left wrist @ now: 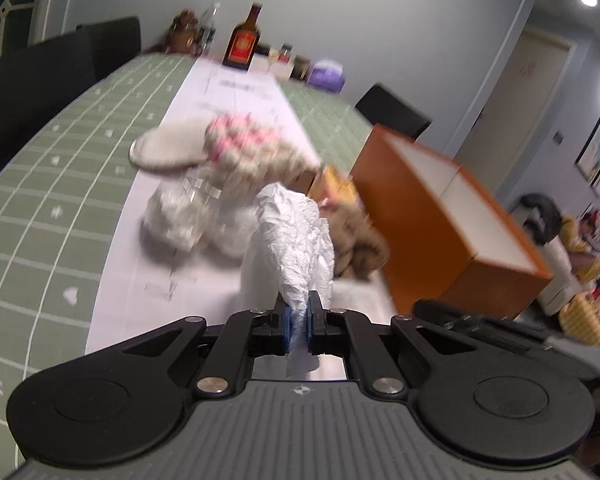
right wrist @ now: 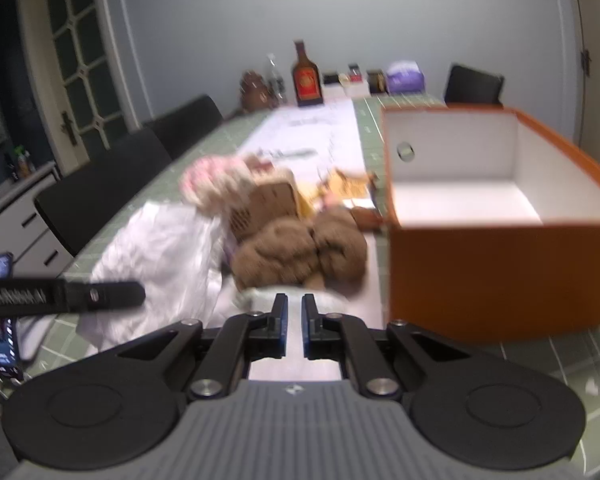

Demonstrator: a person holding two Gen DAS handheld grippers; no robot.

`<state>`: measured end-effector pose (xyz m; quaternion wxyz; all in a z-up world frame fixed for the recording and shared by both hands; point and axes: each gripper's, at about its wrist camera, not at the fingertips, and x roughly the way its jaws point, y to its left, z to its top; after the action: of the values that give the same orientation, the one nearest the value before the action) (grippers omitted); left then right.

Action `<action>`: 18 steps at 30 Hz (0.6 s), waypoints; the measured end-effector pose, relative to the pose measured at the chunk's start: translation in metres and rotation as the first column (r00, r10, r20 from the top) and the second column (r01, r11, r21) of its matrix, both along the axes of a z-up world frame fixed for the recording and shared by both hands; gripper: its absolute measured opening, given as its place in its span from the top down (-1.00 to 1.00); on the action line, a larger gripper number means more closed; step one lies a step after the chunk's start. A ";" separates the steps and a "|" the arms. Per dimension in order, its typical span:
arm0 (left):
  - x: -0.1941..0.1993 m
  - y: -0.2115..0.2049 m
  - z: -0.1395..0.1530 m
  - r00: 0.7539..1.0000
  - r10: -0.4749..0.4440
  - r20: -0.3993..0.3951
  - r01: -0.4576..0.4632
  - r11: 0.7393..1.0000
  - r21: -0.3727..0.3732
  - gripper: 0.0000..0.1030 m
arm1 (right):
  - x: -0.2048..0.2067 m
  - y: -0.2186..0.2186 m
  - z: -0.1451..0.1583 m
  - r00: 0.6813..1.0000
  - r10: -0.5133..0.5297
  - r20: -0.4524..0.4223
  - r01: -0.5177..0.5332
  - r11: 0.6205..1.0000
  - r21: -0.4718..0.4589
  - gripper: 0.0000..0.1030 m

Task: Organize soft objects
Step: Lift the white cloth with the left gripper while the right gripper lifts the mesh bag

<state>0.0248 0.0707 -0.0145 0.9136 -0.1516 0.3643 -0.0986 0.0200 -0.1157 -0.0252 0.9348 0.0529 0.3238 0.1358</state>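
1. Two grippers are working here: we're holding the left gripper [left wrist: 297, 322] w/ its fingers [left wrist: 285, 326] pinching a crumpled white plastic bag [left wrist: 295, 236] by a twisted neck; the bag is rising off the table [left wrist: 59, 168], just left of the orange box [left wrist: 452, 216].
2. We're keeping the right gripper [right wrist: 294, 326] w/ fingers [right wrist: 279, 320] nearly pressed together, a thin gap btwn them, pinching nothing we can see; it's hovering just short of the brown plush [right wrist: 300, 248].
3. We're judging the bag as v. light, limp and slippery – it's likely slipping unless we're gripping a bunched fold, as now.
4. We're reading the plush as soft and squashy, light; we'd be taking it by a thick lump, not loose fur.
5. We're seeing the knitted slipper [left wrist: 219, 148] lying behind, blurred; its floppy upper is looking easiest to pinch.
6. We're aiming at the box, which is standing open and empty.
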 end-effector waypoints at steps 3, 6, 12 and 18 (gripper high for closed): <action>0.003 0.005 -0.020 0.998 0.019 -0.054 -0.018 0.999 0.033 0.85 | -0.001 0.001 -0.013 0.999 -0.003 -0.040 0.003 1.000 -0.003 0.91; 0.000 0.006 -0.031 0.996 0.056 -0.073 -0.048 0.993 0.103 0.85 | -0.001 0.003 -0.021 0.998 0.004 -0.060 -0.004 1.000 -0.004 0.90; -0.005 -0.001 -0.034 0.997 0.064 -0.053 -0.053 0.983 0.177 0.39 | 0.001 0.010 -0.023 0.998 0.017 -0.064 -0.017 1.000 -0.011 0.80; -0.009 -0.006 -0.025 0.997 0.073 0.031 -0.079 0.954 0.290 -0.52 | 0.001 0.009 -0.024 0.998 -0.002 -0.064 0.002 1.000 -0.014 0.44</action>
<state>0.0157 0.0643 -0.0391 0.9326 -0.0283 0.3597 -0.0101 0.0215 -0.1068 -0.0492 0.9245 0.0509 0.3545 0.1308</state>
